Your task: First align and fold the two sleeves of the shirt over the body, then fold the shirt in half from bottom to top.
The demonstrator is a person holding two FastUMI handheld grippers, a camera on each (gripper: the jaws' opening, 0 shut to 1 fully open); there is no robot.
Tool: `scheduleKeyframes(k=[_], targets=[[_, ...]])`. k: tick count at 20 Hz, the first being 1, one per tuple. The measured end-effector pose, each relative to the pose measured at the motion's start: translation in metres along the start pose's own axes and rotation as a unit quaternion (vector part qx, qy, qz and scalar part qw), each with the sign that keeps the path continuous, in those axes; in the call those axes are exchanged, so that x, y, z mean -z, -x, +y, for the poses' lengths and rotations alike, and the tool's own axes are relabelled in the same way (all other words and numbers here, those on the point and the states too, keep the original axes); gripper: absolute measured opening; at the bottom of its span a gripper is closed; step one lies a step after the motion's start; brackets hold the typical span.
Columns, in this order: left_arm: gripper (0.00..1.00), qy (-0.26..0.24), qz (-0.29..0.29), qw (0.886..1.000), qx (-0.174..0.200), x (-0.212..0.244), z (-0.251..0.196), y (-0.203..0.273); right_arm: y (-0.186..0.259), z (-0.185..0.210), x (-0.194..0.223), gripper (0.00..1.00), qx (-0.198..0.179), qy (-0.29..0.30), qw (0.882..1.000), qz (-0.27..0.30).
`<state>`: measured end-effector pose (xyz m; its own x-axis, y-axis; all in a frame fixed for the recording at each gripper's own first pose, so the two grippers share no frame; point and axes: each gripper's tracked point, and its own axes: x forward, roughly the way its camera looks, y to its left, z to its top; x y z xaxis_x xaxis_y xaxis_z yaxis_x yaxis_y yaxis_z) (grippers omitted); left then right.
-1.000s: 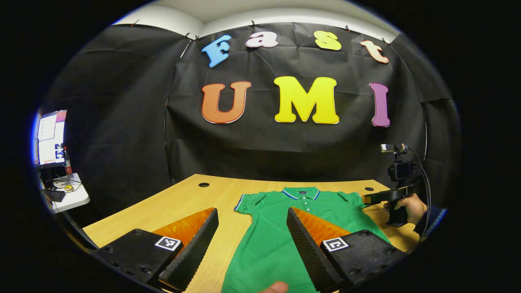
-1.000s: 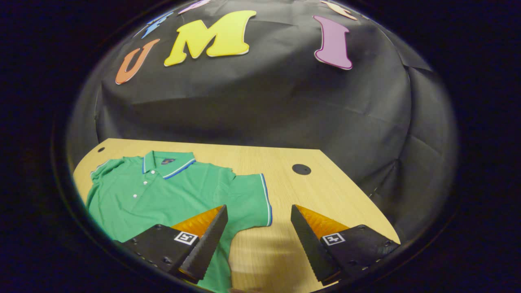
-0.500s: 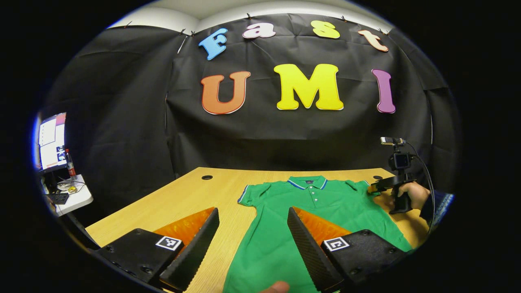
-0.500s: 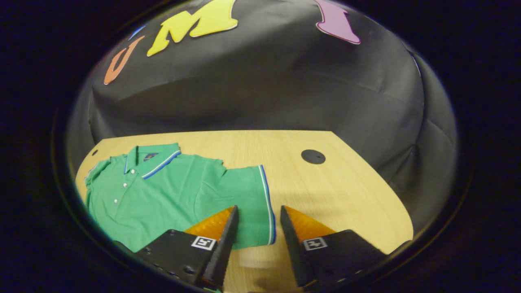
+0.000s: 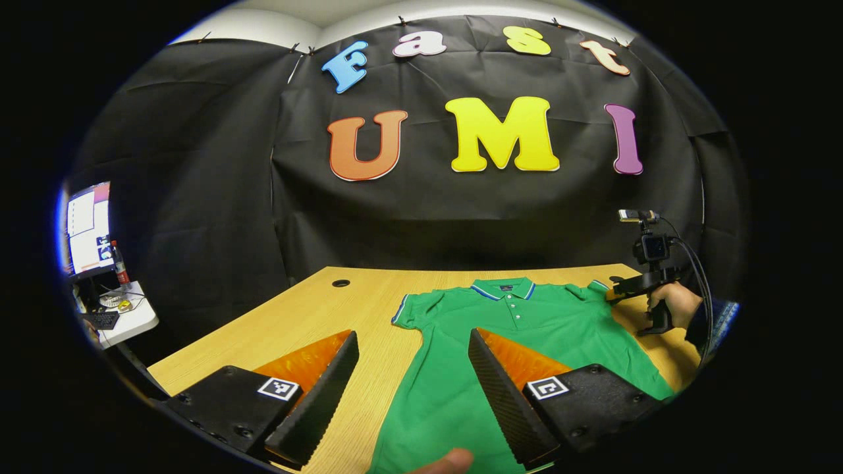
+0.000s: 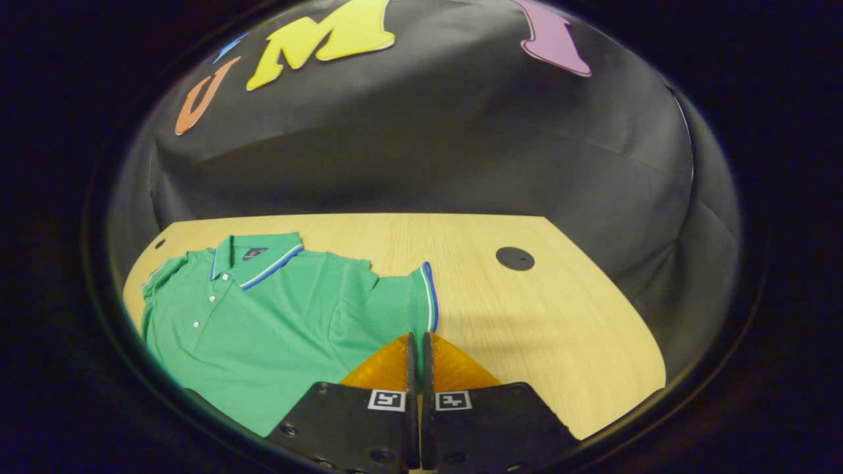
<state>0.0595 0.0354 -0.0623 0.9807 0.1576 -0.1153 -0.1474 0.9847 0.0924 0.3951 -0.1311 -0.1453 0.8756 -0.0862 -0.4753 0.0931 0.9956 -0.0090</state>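
Starting from the left in the left gripper view: a side desk [image 5: 125, 316] is seen past the table's edge with one monitor [image 5: 85, 227] on it, too blurry to be read anyway. One wooden table [image 5: 309, 309] is laid out with bare wood all along its left side and one cable hole [image 5: 341, 283] near the back. The left gripper [image 5: 411, 388] is held wide apart above the near edge, nothing between its fingers; two square coded tags are stuck on it. One green polo shirt [image 5: 514, 336] is spread flat, collar toward the wall; a small dark neck label is visible but can't be read. Three white buttons are counted in the right gripper view. Further right, the right gripper [image 5: 616, 293] is seen at the shirt's right sleeve [image 6: 402, 303], held by a hand [image 5: 678, 306]. In its own view its fingers are pinched together right at the striped sleeve cuff, apparently gripping it. Open wood and a second cable hole [image 6: 515, 258] are left beyond that.
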Motion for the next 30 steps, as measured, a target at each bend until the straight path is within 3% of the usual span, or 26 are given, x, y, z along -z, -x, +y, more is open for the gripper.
scheduleKeyframes(k=[6,8,10,11,15,22,27,30], targets=[[1.00,0.002,-0.002,1.000,-0.010,-0.001,0.008,0.001,0.032,0.037,-0.041,0.02,-0.003,0.099,0.992,-0.079],[1.00,0.004,-0.003,1.000,-0.011,-0.005,0.011,0.003,0.051,0.080,-0.048,0.02,-0.048,0.097,0.990,-0.095],[1.00,0.008,-0.004,1.000,-0.011,-0.006,0.011,0.005,0.080,0.130,-0.062,0.29,-0.112,0.063,0.985,-0.112],[1.00,0.008,-0.005,1.000,-0.012,-0.006,0.012,0.005,0.093,0.142,-0.071,0.46,-0.127,0.048,0.983,-0.122],[1.00,0.010,-0.009,1.000,-0.020,-0.010,0.019,0.003,0.141,0.152,-0.088,0.93,-0.113,0.037,0.981,-0.152],[1.00,0.012,-0.005,0.999,-0.052,-0.007,0.038,-0.004,0.232,0.144,-0.074,0.96,-0.088,0.034,0.972,-0.216],[1.00,0.053,0.006,0.998,-0.026,-0.010,0.025,-0.015,0.275,0.119,-0.013,0.97,-0.096,0.019,0.970,-0.223],[1.00,0.082,0.039,0.996,0.000,-0.018,0.008,-0.045,0.287,0.101,0.008,0.95,-0.090,0.051,0.967,-0.232]])
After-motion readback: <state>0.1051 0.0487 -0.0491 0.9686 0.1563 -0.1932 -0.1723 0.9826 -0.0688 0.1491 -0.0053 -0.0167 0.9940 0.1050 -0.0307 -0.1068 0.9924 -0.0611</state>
